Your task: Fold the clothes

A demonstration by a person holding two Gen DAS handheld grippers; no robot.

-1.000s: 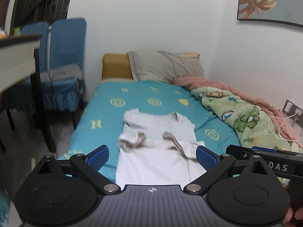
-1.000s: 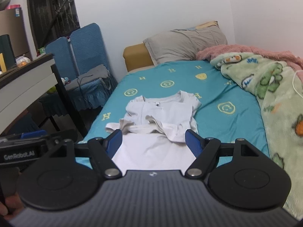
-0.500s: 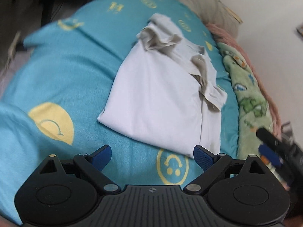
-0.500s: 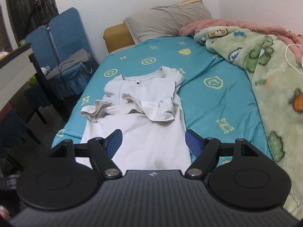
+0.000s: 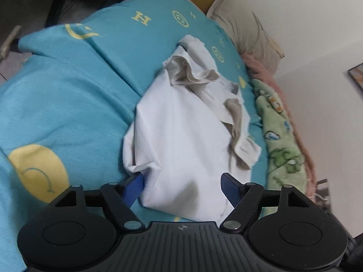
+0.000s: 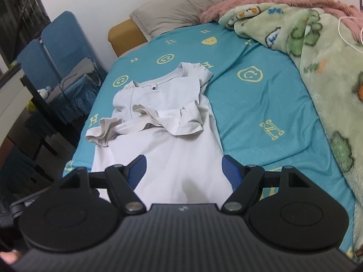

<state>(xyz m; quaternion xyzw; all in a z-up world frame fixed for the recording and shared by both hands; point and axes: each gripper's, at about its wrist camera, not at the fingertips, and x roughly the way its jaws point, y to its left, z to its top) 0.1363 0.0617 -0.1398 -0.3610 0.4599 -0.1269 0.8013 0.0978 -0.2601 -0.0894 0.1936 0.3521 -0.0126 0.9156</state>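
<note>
A white T-shirt (image 5: 181,131) lies on the teal bed sheet (image 5: 68,95), its sleeves folded in over the chest. It also shows in the right wrist view (image 6: 163,122), collar toward the pillow. My left gripper (image 5: 182,182) is open, low over the shirt's hem, its left blue finger (image 5: 133,187) touching the near left corner. My right gripper (image 6: 183,167) is open and empty, above the hem's near edge.
A green cartoon blanket (image 6: 317,56) and pink blanket (image 6: 261,2) lie along the bed's right side. A grey pillow (image 6: 181,6) sits at the head. Blue chairs (image 6: 59,45) and a dark table (image 6: 20,95) stand left of the bed.
My left gripper swung down from a level view to the shirt's near left hem corner. My right gripper moved forward and lower over the hem. Both stayed open.
</note>
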